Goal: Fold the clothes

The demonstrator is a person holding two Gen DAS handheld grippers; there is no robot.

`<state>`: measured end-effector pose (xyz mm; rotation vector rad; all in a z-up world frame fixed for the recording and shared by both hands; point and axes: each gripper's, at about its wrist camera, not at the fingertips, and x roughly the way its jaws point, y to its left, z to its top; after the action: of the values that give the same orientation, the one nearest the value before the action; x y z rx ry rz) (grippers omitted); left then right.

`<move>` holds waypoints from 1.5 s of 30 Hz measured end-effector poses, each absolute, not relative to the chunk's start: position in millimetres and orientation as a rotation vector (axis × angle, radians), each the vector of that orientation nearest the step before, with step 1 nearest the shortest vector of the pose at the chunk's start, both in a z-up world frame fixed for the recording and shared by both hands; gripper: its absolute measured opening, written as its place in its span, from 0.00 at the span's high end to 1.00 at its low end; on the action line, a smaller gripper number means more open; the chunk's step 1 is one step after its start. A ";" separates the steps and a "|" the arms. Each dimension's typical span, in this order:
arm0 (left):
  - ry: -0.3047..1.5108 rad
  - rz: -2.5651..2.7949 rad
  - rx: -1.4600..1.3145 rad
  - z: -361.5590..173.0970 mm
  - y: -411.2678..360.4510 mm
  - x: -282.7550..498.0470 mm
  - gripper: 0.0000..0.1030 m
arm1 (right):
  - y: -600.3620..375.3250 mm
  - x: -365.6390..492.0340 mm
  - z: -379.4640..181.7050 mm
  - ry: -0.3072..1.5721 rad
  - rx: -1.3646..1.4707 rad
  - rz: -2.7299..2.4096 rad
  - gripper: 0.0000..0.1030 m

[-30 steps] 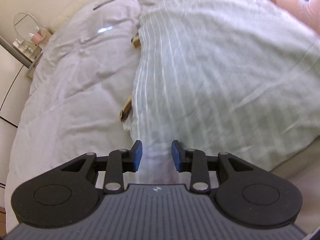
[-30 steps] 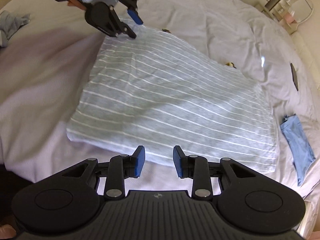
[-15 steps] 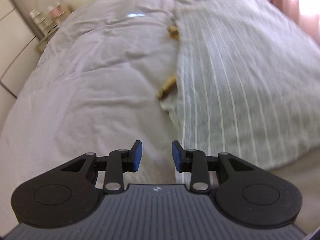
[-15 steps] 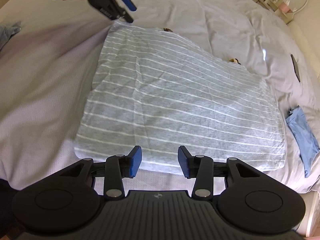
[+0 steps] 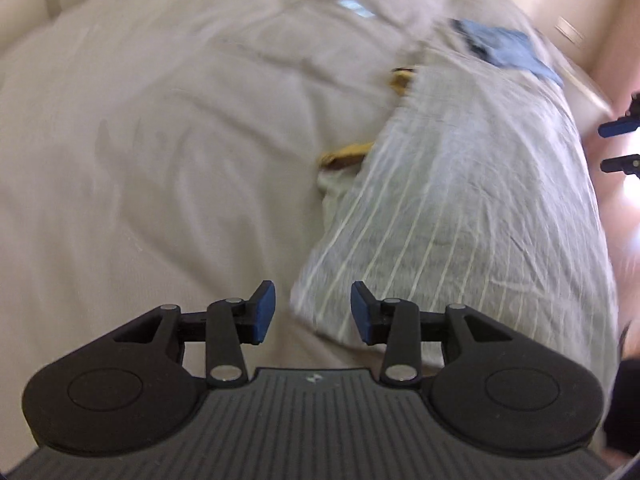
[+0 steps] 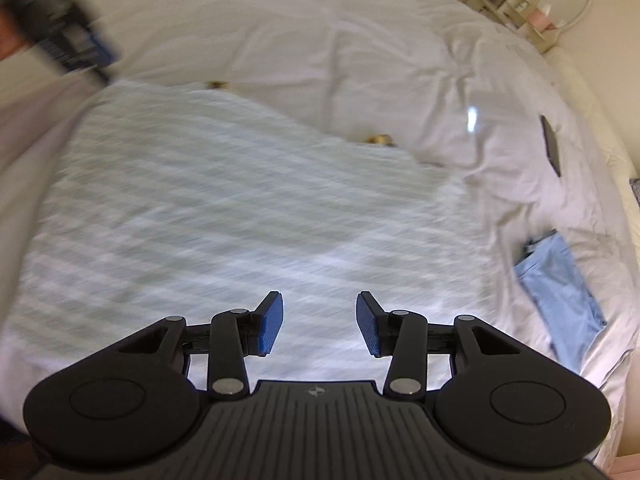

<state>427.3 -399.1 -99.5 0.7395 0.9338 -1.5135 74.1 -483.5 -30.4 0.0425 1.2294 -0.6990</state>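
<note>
Striped shirt [image 6: 240, 216] lies folded flat on bed [image 5: 160, 120]; blue garment [image 6: 560, 288] at 3 o'clock unfolded. Left gripper [image 5: 313, 312] jaws opening, empty; right gripper [image 6: 320, 322] jaws spread, empty.

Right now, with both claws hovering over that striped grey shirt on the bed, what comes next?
Probably lower the left gripper, jaws opening and empty, onto the near corner of the grey white-striped shirt and pinch it. The shirt lies flat on the white duvet; the right gripper is open too.
</note>
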 end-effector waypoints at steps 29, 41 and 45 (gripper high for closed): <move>1.087 -1.026 0.543 -99.5 -417.6 400.4 1.00 | -874.6 47.6 -125.8 1.068 0.576 -0.499 0.89; 1.031 -1.019 0.555 -88.1 -416.2 399.5 1.00 | -860.7 41.6 -108.7 1.019 0.497 -0.552 1.00; 0.970 -1.014 0.524 -63.2 -405.2 400.0 1.00 | -852.1 43.0 -79.7 0.967 0.401 -0.568 1.00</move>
<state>400.0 -405.2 -63.2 0.5242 0.9702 -1.0141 43.0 -852.1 -79.7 0.4012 0.9669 -0.5684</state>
